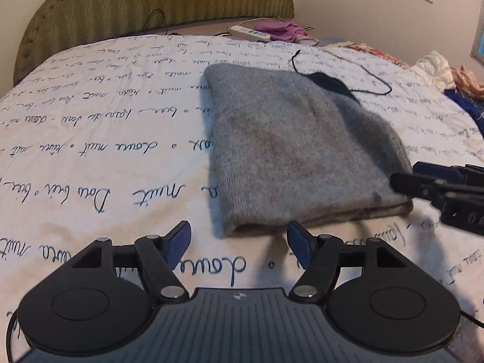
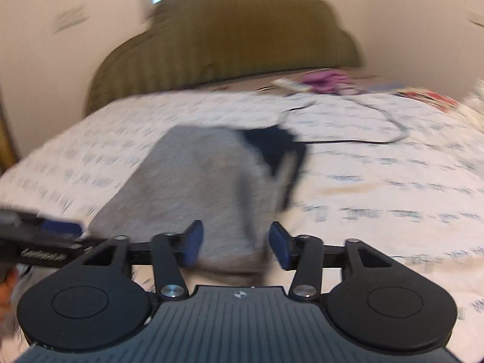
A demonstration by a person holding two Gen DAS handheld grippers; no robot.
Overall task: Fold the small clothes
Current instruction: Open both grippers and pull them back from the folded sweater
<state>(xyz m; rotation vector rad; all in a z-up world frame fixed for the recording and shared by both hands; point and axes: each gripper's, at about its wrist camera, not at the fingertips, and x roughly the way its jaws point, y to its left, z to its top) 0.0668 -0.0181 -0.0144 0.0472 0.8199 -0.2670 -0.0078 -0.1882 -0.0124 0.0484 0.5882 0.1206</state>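
Behind the grey knit [image 1: 302,151]: black cable [image 1: 357,66]; power strip [image 1: 249,33].

A home bedroom: a bed [image 1: 90,127] spread with a white sheet printed in blue handwriting fills both views; an olive padded headboard [image 1: 151,3] stands against a plain wall. A power strip [image 1: 249,33], a black cable [image 1: 357,69] and loose clothes [image 1: 435,69] lie on it.

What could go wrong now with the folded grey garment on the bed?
1. The black cable lies against the grey garment's far corner; another fold might catch it.
2. Both the left gripper and right gripper are open, so the loose fold may spring apart.
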